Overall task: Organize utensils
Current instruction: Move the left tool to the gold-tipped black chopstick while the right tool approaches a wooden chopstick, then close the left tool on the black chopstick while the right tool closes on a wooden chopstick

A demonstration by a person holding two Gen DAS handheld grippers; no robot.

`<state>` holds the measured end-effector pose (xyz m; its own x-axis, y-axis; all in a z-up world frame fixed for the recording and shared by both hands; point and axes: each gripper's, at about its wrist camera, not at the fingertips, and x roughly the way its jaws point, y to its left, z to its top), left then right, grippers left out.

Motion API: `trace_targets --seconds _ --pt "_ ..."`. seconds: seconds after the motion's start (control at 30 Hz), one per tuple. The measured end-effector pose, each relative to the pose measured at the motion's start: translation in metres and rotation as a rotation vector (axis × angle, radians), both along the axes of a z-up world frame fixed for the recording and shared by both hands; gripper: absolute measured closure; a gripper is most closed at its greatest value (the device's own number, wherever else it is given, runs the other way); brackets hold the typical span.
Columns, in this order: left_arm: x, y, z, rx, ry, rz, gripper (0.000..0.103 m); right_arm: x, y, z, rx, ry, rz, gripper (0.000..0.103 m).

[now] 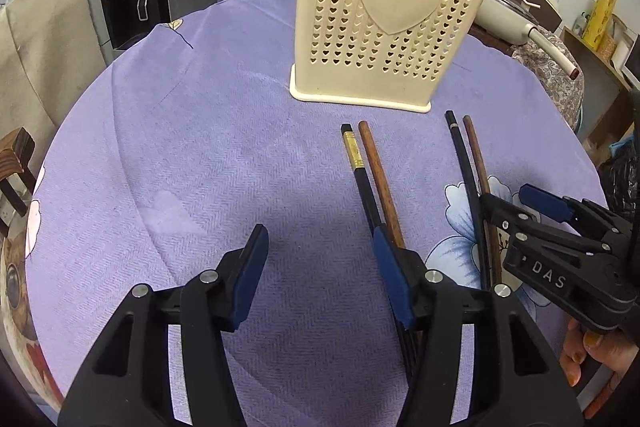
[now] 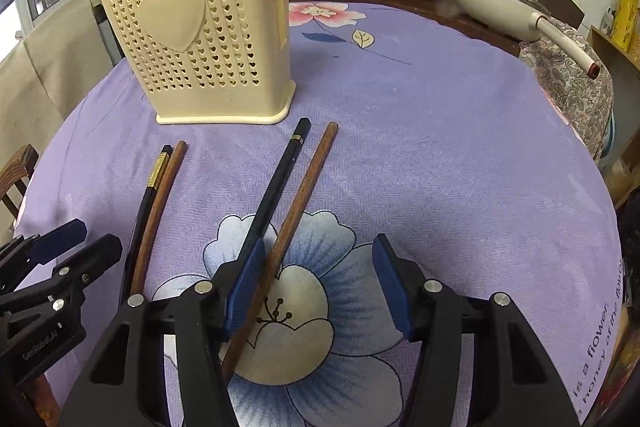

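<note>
Chopsticks (image 2: 304, 187) lie before cream holder (image 2: 200, 39).

Utensil holder (image 1: 384, 23) blocks ahead; purple tablecloth (image 1: 200, 147) leftward lies open.

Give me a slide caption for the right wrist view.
Open right gripper straddles a brown chopstick before the cream utensil holder.

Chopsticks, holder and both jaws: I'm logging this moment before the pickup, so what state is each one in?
Left gripper: jaws open, nothing gripped.
Right gripper: jaws open, brown chopstick between them.
Gold-banded black chopstick: flat on cloth.
Brown chopstick beside it: flat on cloth.
Plain black chopstick: flat on cloth.
Brown chopstick: flat, not gripped.
Utensil holder: upright on the table.
</note>
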<state>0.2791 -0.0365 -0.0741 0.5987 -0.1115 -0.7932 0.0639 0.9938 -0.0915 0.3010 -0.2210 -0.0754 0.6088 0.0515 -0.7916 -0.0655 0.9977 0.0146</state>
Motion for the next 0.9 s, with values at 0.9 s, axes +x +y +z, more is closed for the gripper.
trace_targets --seconds 0.9 --pt "0.025 -0.013 -0.001 0.000 0.022 -0.014 0.050 0.020 -0.008 -0.001 0.014 -0.018 -0.027 0.067"
